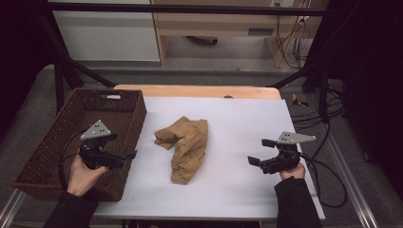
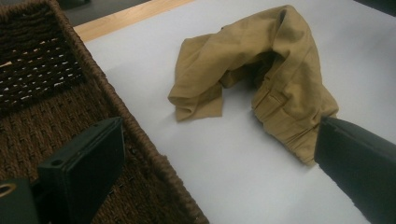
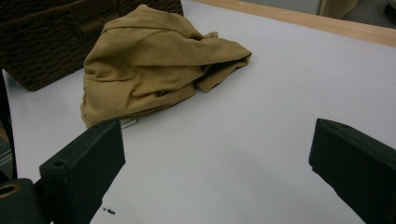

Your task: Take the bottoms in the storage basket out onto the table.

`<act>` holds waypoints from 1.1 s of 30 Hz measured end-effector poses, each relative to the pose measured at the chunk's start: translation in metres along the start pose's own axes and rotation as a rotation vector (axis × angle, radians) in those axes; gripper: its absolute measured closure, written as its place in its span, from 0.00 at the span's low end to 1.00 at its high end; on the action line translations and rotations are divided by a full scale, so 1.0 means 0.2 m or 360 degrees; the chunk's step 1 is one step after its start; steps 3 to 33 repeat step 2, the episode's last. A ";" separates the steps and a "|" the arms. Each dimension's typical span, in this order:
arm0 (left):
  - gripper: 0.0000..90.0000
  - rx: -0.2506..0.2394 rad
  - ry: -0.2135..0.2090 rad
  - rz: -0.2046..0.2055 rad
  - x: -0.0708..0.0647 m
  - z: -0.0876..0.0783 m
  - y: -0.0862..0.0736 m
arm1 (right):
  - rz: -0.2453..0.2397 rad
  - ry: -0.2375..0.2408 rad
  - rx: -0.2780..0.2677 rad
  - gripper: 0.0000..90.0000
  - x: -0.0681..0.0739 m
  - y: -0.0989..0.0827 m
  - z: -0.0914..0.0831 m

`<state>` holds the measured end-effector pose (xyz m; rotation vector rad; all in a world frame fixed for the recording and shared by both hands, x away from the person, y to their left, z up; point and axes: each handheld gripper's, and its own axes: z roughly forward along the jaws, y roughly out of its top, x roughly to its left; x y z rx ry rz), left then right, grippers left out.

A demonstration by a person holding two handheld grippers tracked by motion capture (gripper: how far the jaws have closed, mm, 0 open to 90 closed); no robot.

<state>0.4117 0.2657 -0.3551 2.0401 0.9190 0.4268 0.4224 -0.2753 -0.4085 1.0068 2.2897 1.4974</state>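
One crumpled tan cloth garment (image 1: 185, 147) lies mid-sheet on the white table cover (image 1: 237, 142), beside one dark woven wicker basket (image 1: 57, 142). From above, a wooden table edge (image 1: 199, 90) shows. Both the left gripper (image 1: 131, 135) and the right gripper (image 1: 259, 152) are spread wide, empty, touching nothing.

1. The left gripper (image 2: 219, 172) has its two black jaws spread wide apart, with nothing between them.
2. One jaw hangs over the dark woven basket (image 2: 51, 93); the other is over the white table surface (image 2: 243, 172).
3. A crumpled tan garment (image 2: 261, 79), possibly trousers, lies on the white surface, near the basket but apart from it.
4. A wooden table edge (image 2: 126, 16) runs behind.
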 end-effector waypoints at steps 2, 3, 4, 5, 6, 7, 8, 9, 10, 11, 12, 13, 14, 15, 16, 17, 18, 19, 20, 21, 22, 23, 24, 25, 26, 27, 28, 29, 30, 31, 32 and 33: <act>0.02 -0.0002 0.0004 -0.0004 0.00 0.00 -0.01 | 0.0001 0.0000 -0.0003 0.05 0.00 0.00 0.00; 0.02 -0.0002 0.0004 -0.0004 0.00 0.00 -0.01 | 0.0001 0.0000 -0.0003 0.05 0.00 0.00 0.00; 0.02 -0.0002 0.0004 -0.0004 0.00 0.00 -0.01 | 0.0001 0.0000 -0.0003 0.05 0.00 0.00 0.00; 0.02 -0.0002 0.0004 -0.0004 0.00 0.00 -0.01 | 0.0001 0.0000 -0.0003 0.05 0.00 0.00 0.00; 0.02 -0.0002 0.0004 -0.0004 0.00 0.00 -0.01 | 0.0001 0.0000 -0.0003 0.05 0.00 0.00 0.00; 0.02 -0.0002 0.0004 -0.0004 0.00 0.00 -0.01 | 0.0001 0.0000 -0.0003 0.05 0.00 0.00 0.00; 0.02 -0.0002 0.0004 -0.0004 0.00 0.00 -0.01 | 0.0001 0.0000 -0.0003 0.05 0.00 0.00 0.00; 0.02 -0.0002 0.0004 -0.0004 0.00 0.00 -0.01 | 0.0001 0.0000 -0.0003 0.05 0.00 0.00 0.00; 0.02 -0.0002 0.0004 -0.0004 0.00 0.00 -0.01 | 0.0001 0.0000 -0.0003 0.05 0.00 0.00 0.00; 0.02 -0.0002 0.0004 -0.0004 0.00 0.00 -0.01 | 0.0001 0.0000 -0.0003 0.05 0.00 0.00 0.00; 0.02 -0.0002 0.0004 -0.0004 0.00 0.00 -0.01 | 0.0001 0.0000 -0.0003 0.05 0.00 0.00 0.00; 0.02 -0.0002 0.0004 -0.0004 0.00 0.00 -0.01 | 0.0001 0.0000 -0.0003 0.05 0.00 0.00 0.00; 0.02 -0.0002 0.0004 -0.0004 0.00 0.00 -0.01 | 0.0001 0.0000 -0.0003 0.05 0.00 0.00 0.00; 0.02 -0.0002 0.0004 -0.0004 0.00 0.00 -0.01 | 0.0001 0.0000 -0.0003 0.05 0.00 0.00 0.00; 0.02 -0.0002 0.0004 -0.0004 0.00 0.00 -0.01 | 0.0001 0.0000 -0.0003 0.05 0.00 0.00 0.00; 0.02 -0.0002 0.0004 -0.0004 0.00 0.00 -0.01 | 0.0001 0.0000 -0.0003 0.05 0.00 0.00 0.00; 0.02 -0.0002 0.0004 -0.0004 0.00 0.00 -0.01 | 0.0001 0.0000 -0.0003 0.05 0.00 0.00 0.00; 0.02 -0.0002 0.0004 -0.0004 0.00 0.00 -0.01 | 0.0001 0.0000 -0.0003 0.05 0.00 0.00 0.00; 0.02 -0.0002 0.0004 -0.0004 0.00 0.00 -0.01 | 0.0001 0.0000 -0.0003 0.05 0.00 0.00 0.00; 0.02 -0.0002 0.0004 -0.0004 0.00 0.00 -0.01 | 0.0001 0.0000 -0.0003 0.05 0.00 0.00 0.00; 0.02 -0.0002 0.0004 -0.0004 0.00 0.00 -0.01 | 0.0001 0.0000 -0.0003 0.05 0.00 0.00 0.00; 0.02 -0.0002 0.0004 -0.0004 0.00 0.00 -0.01 | 0.0001 0.0000 -0.0003 0.05 0.00 0.00 0.00; 0.02 -0.0002 0.0004 -0.0004 0.00 0.00 -0.01 | 0.0001 0.0000 -0.0003 0.05 0.00 0.00 0.00; 0.02 -0.0002 0.0004 -0.0004 0.00 0.00 -0.01 | 0.0001 0.0000 -0.0003 0.05 0.00 0.00 0.00; 0.02 -0.0002 0.0004 -0.0004 0.00 0.00 -0.01 | 0.0001 0.0000 -0.0003 0.05 0.00 0.00 0.00; 0.02 -0.0002 0.0004 -0.0004 0.00 0.00 -0.01 | 0.0001 0.0000 -0.0003 0.05 0.00 0.00 0.00; 0.02 -0.0002 0.0004 -0.0004 0.00 0.00 -0.01 | 0.0001 0.0000 -0.0003 0.05 0.00 0.00 0.00; 0.02 -0.0002 0.0004 -0.0004 0.00 0.00 -0.01 | 0.0001 0.0000 -0.0003 0.05 0.00 0.00 0.00; 0.02 -0.0002 0.0004 -0.0004 0.00 0.00 -0.01 | 0.0001 0.0000 -0.0003 0.05 0.00 0.00 0.00; 0.02 -0.0002 0.0004 -0.0004 0.00 0.00 -0.01 | 0.0001 0.0000 -0.0003 0.05 0.00 0.00 0.00; 0.02 -0.0002 0.0004 -0.0004 0.00 0.00 -0.01 | 0.0001 0.0000 -0.0003 0.05 0.00 0.00 0.00; 0.02 -0.0002 0.0004 -0.0004 0.00 0.00 -0.01 | 0.0001 0.0000 -0.0003 0.05 0.00 0.00 0.00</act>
